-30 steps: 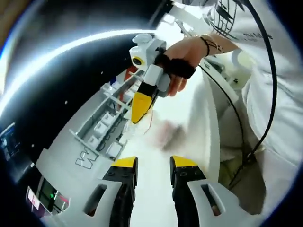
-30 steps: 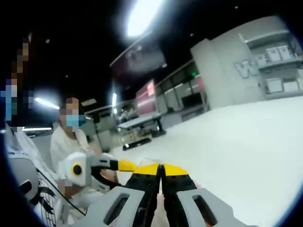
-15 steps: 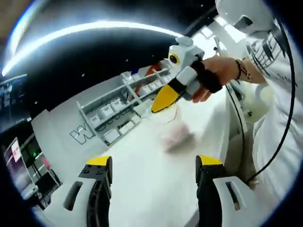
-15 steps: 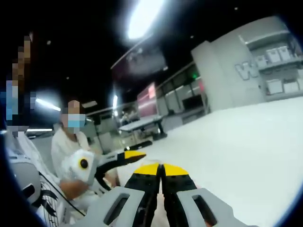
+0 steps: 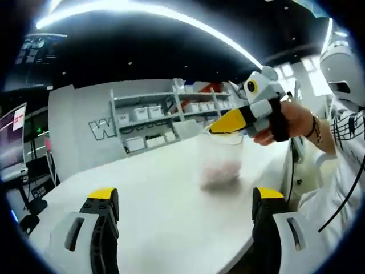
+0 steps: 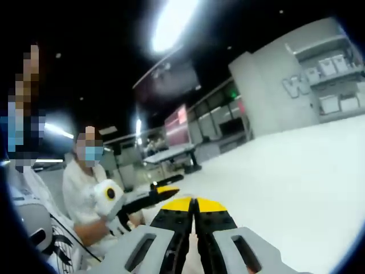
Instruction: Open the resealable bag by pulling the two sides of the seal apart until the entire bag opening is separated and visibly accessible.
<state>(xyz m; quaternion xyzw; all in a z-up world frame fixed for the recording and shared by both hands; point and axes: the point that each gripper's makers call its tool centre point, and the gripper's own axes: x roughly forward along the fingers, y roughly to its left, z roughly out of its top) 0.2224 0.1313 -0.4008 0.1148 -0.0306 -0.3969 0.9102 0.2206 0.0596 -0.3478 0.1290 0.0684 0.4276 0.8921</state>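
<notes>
In the left gripper view a clear resealable bag [image 5: 220, 164], blurred and with something pinkish inside, hangs above the white table [image 5: 154, 200]. My right gripper [image 5: 219, 127] holds it by its top edge, the yellow-tipped jaws shut on it, a hand around the handle. My left gripper [image 5: 185, 197] stands open, jaws wide apart, a short way in front of the bag and not touching it. In the right gripper view my right gripper [image 6: 194, 203] has its jaws pressed together. The left gripper [image 6: 162, 190] sits just to its left, jaws apart.
Grey shelves [image 5: 165, 123] with white bins line the wall behind the table. A person in white [image 6: 85, 194] stands close on the left of the right gripper view. A cable [image 5: 353, 188] hangs along the person's clothes. The table's edge [image 5: 34, 225] runs at the lower left.
My left gripper's jaws have spread from narrow to wide, and it has swung and levelled out. The right gripper has kept hold of the bag, which still hangs beneath it.
</notes>
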